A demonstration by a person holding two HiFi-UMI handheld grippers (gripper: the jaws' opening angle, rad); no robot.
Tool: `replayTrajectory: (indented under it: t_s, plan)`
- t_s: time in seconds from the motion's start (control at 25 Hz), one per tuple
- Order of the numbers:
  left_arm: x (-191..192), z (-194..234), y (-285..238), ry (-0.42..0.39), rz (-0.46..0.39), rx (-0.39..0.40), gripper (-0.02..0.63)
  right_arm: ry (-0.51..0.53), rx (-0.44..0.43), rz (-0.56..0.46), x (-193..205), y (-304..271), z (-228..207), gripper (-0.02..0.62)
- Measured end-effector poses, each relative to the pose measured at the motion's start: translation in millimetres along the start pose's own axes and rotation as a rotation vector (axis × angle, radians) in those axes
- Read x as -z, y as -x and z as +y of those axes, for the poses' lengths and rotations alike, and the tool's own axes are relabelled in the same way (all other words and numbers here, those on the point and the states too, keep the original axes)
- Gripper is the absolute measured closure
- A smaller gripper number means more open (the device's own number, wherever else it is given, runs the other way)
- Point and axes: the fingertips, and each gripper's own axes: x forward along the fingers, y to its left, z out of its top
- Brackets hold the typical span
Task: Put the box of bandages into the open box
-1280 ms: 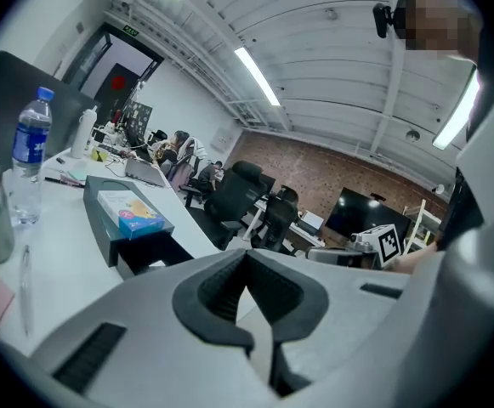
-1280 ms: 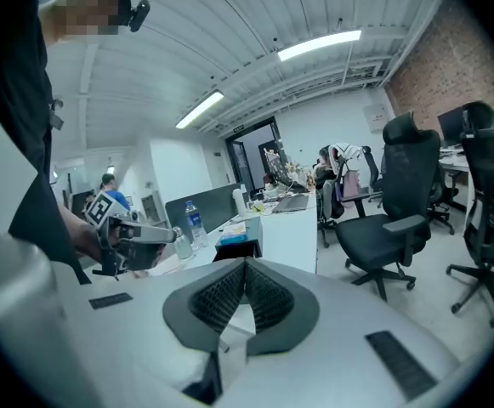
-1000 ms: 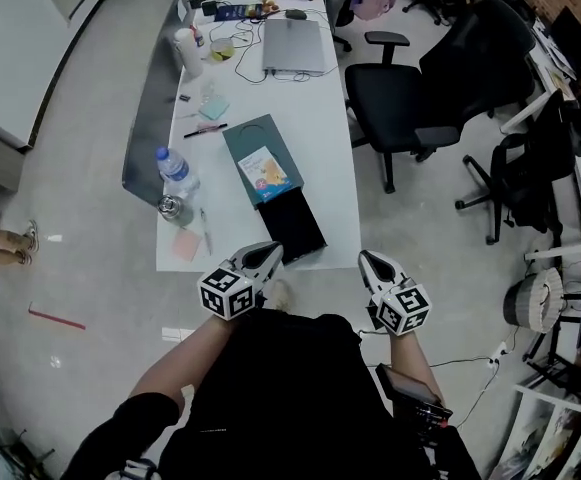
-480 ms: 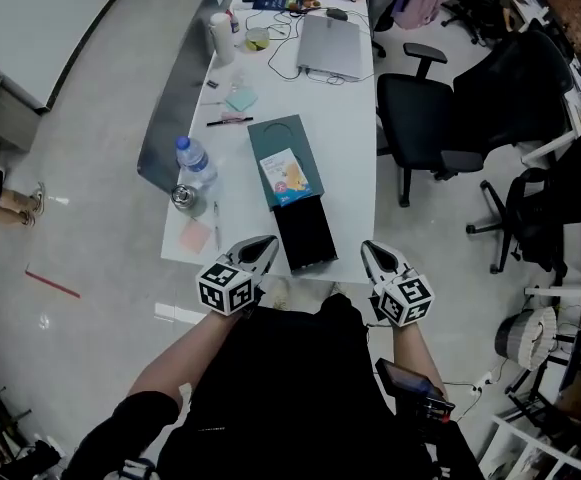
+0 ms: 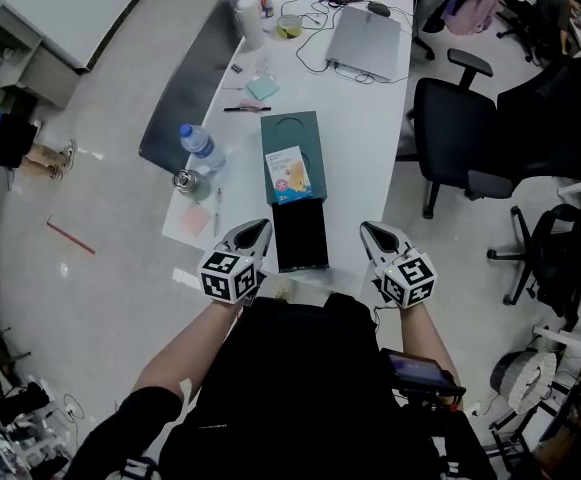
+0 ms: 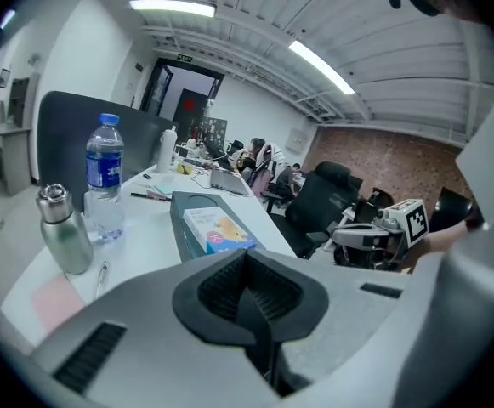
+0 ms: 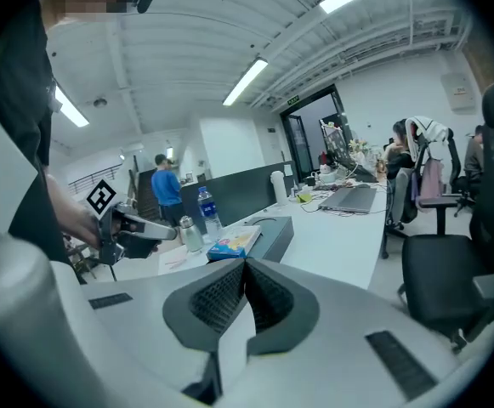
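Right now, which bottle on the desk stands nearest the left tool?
The small steel flask, beside the pink note. The clear water bottle stands just beyond it, and the white bottle is at the far end.

No legible text (all too blurred).

Bandage box (image 5: 290, 174), white/blue, lies flat on teal lid (image 5: 288, 133); open black box (image 5: 300, 236) abuts lid's near end.

Head view, lower centre of frame: the person's bare forearms extend forward, each hand holding a gripper. Left gripper (image 5: 253, 232) sits left of centre, right gripper (image 5: 374, 234) right of centre, level with each other. Both have jaws pressed together, gripping nothing.
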Motion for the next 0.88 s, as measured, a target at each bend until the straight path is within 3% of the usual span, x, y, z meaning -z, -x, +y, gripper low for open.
replayTrajectory:
  t_s: [0.36,0.72,0.88]
  plan:
    - [-8,5,-25,0.065,0.025,-0.243,0.598,0.039,-0.189,0.024,-1,-13,-36,0.571]
    - [-20,23,-56,0.297,0.059,-0.298,0.598,0.036,-0.314,0.038,-7,-25,-51,0.571]
    - [-38,34,-63,0.289,0.069,-0.359,0.581,0.055,-0.349,0.025,-18,-31,-56,0.571]
